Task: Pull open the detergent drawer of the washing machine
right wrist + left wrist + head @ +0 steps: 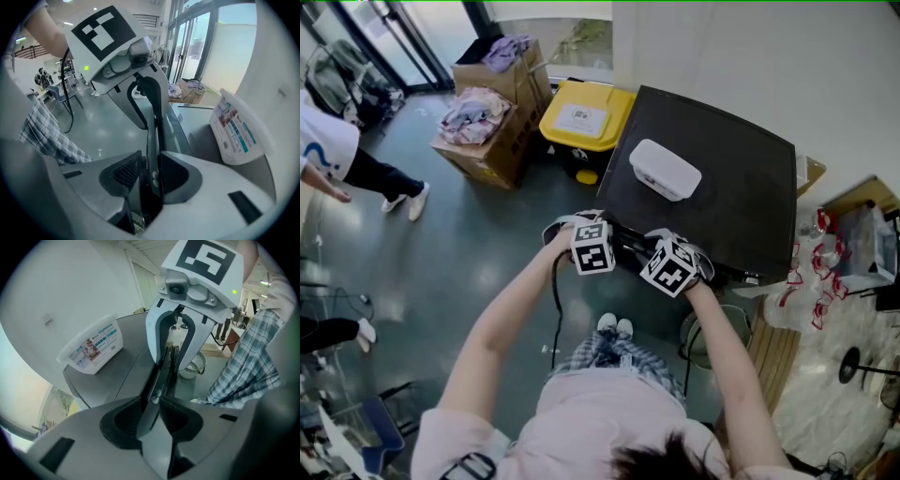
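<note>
The dark-topped washing machine (722, 178) stands in front of me with a white detergent box (665, 169) on its lid. At its near front corner both grippers meet on a thin dark panel (152, 380), the drawer front as far as I can tell. My left gripper (157, 401) has its pads closed on this panel from one side. Facing it, my right gripper (152, 176) pinches the same panel (151, 140). From the head view the left gripper (614, 239) and right gripper (639, 251) sit side by side, marker cubes nearly touching. The drawer's inside is hidden.
A yellow-lidded bin (584, 117) and cardboard boxes of clothes (487, 131) stand left of the machine. A white mesh basket (703, 333) sits on the floor by my feet. Another person (337, 159) stands at the far left. Clutter and a wooden board fill the right side.
</note>
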Demonstrator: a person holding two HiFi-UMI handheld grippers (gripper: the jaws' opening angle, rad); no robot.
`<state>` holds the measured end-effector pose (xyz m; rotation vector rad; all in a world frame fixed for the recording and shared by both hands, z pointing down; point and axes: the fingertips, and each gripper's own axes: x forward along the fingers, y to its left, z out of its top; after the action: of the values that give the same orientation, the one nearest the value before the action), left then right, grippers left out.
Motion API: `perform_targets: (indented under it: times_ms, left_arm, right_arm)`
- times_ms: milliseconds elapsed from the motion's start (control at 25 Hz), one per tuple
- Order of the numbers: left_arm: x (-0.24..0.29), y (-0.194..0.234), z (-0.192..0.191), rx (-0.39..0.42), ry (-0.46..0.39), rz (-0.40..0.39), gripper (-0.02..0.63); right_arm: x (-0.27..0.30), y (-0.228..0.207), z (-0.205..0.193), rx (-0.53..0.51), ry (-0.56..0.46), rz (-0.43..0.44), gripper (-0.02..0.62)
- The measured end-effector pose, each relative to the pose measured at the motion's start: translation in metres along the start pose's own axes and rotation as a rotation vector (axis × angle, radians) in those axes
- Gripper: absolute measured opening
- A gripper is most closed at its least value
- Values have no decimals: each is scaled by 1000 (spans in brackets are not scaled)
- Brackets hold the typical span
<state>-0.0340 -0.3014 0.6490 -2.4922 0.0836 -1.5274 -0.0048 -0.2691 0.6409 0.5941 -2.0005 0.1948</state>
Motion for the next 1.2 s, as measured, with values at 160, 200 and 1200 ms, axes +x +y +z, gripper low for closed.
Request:
perform_targets:
  times_ms: [160, 200, 1200]
  left_arm:
    - [0, 4, -1, 27, 5, 43, 103]
    - [1, 4, -1, 33, 7, 53, 91]
    - [2, -3, -3, 189, 43, 80, 55]
  right_arm:
    - [1, -4, 1, -14, -6, -54, 111]
    - [1, -4, 0, -18, -6, -66, 103]
    - [7, -4, -3, -87, 66, -130, 51]
